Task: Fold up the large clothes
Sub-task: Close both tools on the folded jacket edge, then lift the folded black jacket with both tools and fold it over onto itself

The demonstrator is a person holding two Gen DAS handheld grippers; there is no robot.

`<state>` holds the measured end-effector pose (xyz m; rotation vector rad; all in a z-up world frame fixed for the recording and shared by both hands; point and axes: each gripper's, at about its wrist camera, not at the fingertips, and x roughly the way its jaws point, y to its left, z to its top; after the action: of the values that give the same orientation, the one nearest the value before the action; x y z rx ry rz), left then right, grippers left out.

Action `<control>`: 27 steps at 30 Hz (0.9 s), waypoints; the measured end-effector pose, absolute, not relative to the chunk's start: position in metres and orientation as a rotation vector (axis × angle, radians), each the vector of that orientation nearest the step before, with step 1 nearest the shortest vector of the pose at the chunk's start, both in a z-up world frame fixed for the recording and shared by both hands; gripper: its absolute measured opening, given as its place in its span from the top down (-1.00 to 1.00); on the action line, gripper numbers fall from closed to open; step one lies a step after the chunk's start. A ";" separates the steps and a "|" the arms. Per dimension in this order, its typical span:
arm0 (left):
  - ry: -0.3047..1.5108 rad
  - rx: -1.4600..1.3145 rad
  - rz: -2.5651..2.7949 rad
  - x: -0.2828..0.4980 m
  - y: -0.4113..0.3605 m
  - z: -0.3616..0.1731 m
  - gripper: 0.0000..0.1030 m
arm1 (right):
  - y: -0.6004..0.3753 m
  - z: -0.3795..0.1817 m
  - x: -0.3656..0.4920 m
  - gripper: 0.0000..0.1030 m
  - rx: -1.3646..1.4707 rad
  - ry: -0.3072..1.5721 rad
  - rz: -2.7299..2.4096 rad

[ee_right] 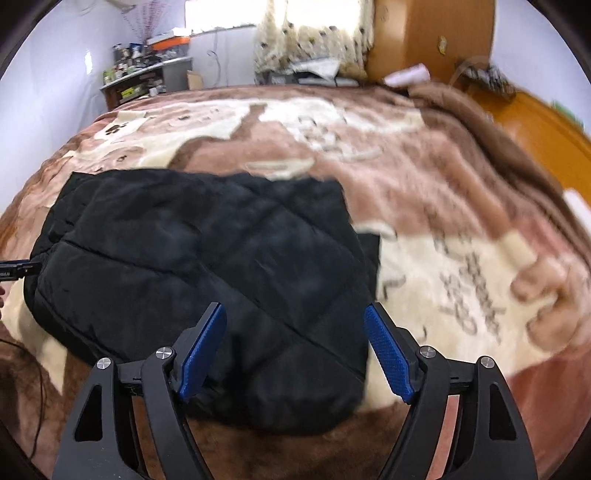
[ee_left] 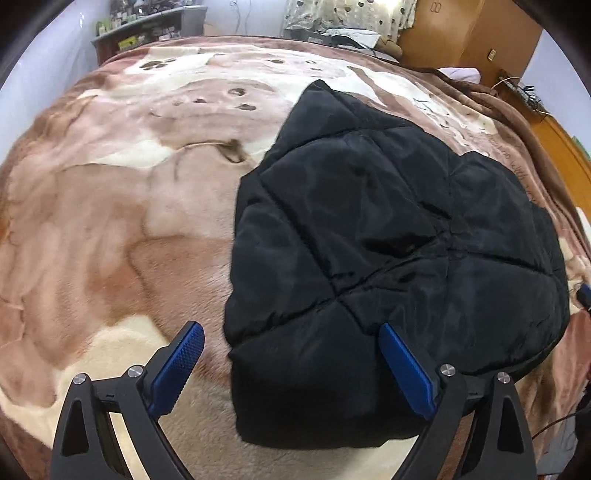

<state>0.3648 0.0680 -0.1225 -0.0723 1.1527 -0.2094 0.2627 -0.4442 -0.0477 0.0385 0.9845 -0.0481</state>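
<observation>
A black quilted puffer jacket (ee_left: 388, 251) lies folded into a compact block on the bed; it also shows in the right wrist view (ee_right: 207, 280). My left gripper (ee_left: 291, 332) is open and empty, held just above the jacket's near left corner. My right gripper (ee_right: 295, 314) is open and empty, held above the jacket's near right corner. The tip of the left gripper (ee_right: 16, 268) shows at the left edge of the right wrist view. The tip of the right gripper (ee_left: 583, 295) shows at the right edge of the left wrist view.
A plush brown and cream blanket (ee_left: 129, 221) covers the whole bed (ee_right: 461, 266). A cluttered shelf (ee_left: 147, 33) and a spotted curtain (ee_right: 314, 33) stand beyond the far edge. A wooden wardrobe (ee_right: 432, 37) and orange wood (ee_left: 561, 147) lie to the right.
</observation>
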 end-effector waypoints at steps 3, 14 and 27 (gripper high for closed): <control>1.181 -0.113 -0.208 0.372 0.071 -0.131 -0.95 | -0.467 -0.060 0.259 -0.50 0.127 1.032 -0.044; 1.241 -0.181 -0.259 0.388 0.074 -0.151 -1.00 | -0.505 -0.097 0.271 -0.52 0.385 1.096 0.057; 1.370 -0.299 -0.367 0.407 0.076 -0.185 -1.00 | -0.522 -0.158 0.308 -0.96 0.673 1.212 0.272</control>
<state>0.4072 0.0758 -0.1850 -0.2986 1.3701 -0.3665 0.3077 -0.5218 -0.1576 0.6725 1.2119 0.2719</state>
